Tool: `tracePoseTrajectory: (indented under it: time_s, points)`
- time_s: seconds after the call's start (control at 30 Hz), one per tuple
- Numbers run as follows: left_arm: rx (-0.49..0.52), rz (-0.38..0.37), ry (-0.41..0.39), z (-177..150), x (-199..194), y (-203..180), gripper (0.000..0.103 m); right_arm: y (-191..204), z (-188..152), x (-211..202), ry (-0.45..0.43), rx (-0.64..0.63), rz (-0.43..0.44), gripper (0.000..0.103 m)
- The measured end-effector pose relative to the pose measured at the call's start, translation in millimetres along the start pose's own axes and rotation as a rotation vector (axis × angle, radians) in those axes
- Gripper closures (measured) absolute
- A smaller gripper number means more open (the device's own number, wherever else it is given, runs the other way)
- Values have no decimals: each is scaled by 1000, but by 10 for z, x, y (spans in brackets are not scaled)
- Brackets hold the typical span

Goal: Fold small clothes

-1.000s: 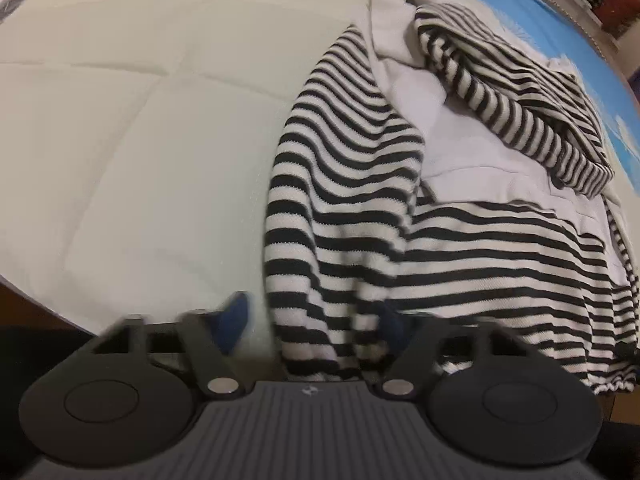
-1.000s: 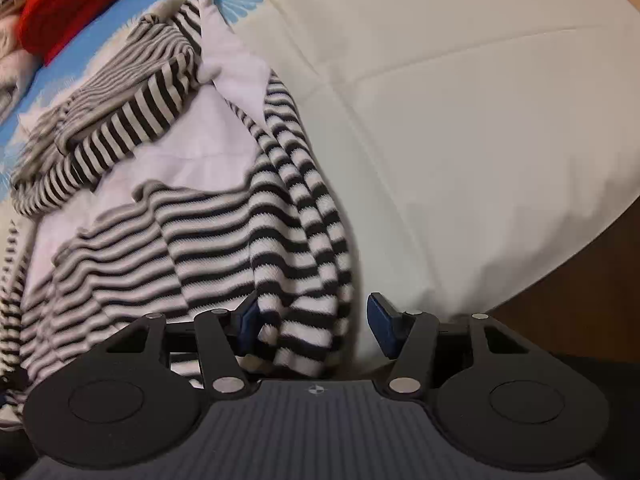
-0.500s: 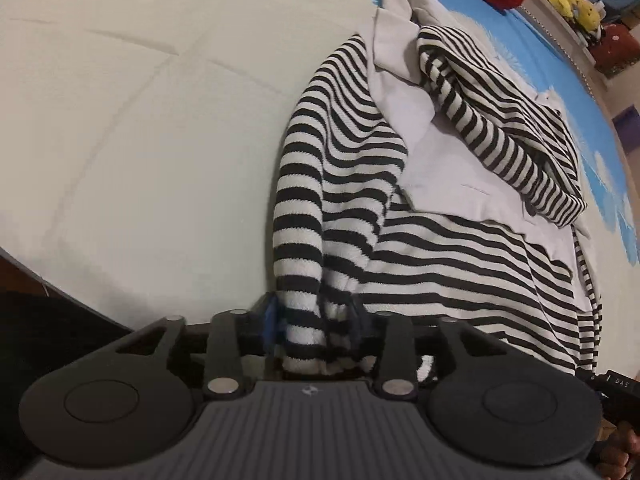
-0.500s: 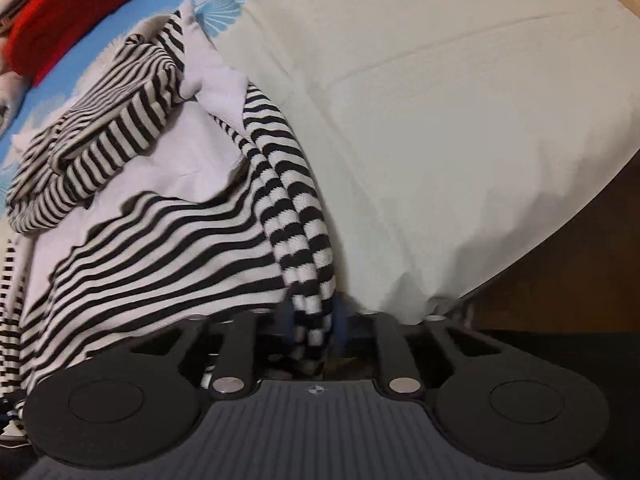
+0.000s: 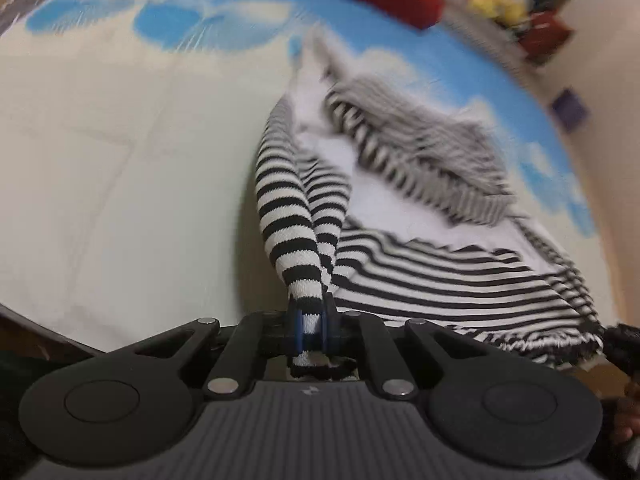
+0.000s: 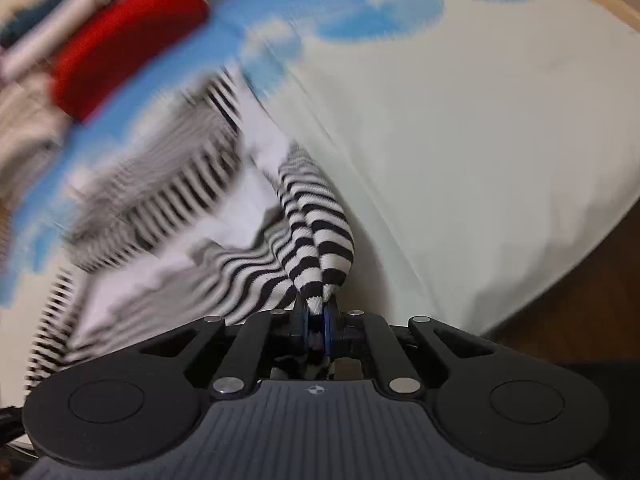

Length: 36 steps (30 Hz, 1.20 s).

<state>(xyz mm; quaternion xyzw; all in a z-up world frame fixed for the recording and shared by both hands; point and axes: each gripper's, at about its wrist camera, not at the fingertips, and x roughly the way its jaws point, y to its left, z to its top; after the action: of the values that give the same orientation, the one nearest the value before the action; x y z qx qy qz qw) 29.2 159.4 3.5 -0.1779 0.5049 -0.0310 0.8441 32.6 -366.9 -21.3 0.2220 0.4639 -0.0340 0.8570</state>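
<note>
Both grippers, left gripper (image 5: pixel 311 330), right gripper (image 6: pixel 319 330), pinch ribbed striped knit (image 5: pixel 294 216).

Far half of the striped top (image 5: pixel 424 152) and red cushion (image 6: pixel 124 40), motion-blurred beyond detail.

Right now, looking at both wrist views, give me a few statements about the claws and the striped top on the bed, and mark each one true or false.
1. The left claw is shut on the striped top. True.
2. The right claw hangs open with nothing between its pads. False: it is shut on a bunched striped edge of the same top.
3. The top has black and white stripes. True.
4. The bedspread under the top is plain red. False: it is cream with blue and white patches; a red item lies farther back.
5. The top is neatly folded. False: it lies rumpled.
</note>
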Motion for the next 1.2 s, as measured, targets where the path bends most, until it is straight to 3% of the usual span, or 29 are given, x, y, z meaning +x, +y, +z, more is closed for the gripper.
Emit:
tracePoseTrajectory:
  time_s: [0.2, 0.33, 0.47, 0.53, 0.6, 0.63, 0.67, 0.73, 0.83, 0.9, 0.97, 1.0, 1.07, 1.13, 1.2]
  points:
    - [39, -130, 4, -39, -761, 58, 94, 13, -42, -974, -74, -62, 112, 97]
    - [-21, -201, 5, 319, -667, 108, 94, 76, 94, -1200, -82, -82, 159, 97]
    - [-102, -225, -12, 1139, 34, 118, 91, 241, 693, -711, -95, -61, 168, 97]
    - [-230, -224, -9, 1561, 535, 238, 79, 373, 1009, -296, -85, -21, 179, 94]
    - [-321, -227, -27, 1873, 890, 378, 66, 557, 1342, 185, -111, -11, 166, 84]
    - [-338, -222, -40, 1966, 982, 421, 64, 593, 1488, 403, -129, 2, 143, 74]
    - [-329, -225, -63, 2030, 1024, 445, 64, 592, 1622, 595, -146, 27, 96, 70]
    - [-211, -220, -79, 2045, 1056, 356, 38, 505, 1733, 793, -172, 88, 59, 68]
    - [20, -159, -66, 1979, 1103, 104, 26, 447, 1648, 968, -136, 24, 129, 62]
    - [196, -128, -89, 1892, 1207, -52, 18, 590, 1594, 1078, -60, -133, 173, 56]
    - [294, -21, -96, 1779, 1357, -123, 18, 778, 1475, 1124, -76, -331, 170, 39]
    - [322, 22, -94, 1740, 1465, -136, 18, 834, 1403, 1176, -96, -414, 135, 37]
    - [325, 27, -95, 1744, 1637, -132, 18, 922, 1296, 1373, -63, -534, 49, 38]
    - [328, 31, -90, 1780, 1747, -164, 20, 1025, 1216, 1487, -62, -624, 35, 38]
    - [359, 40, -131, 1809, 1808, -201, 25, 1098, 1166, 1551, -77, -676, 30, 45]
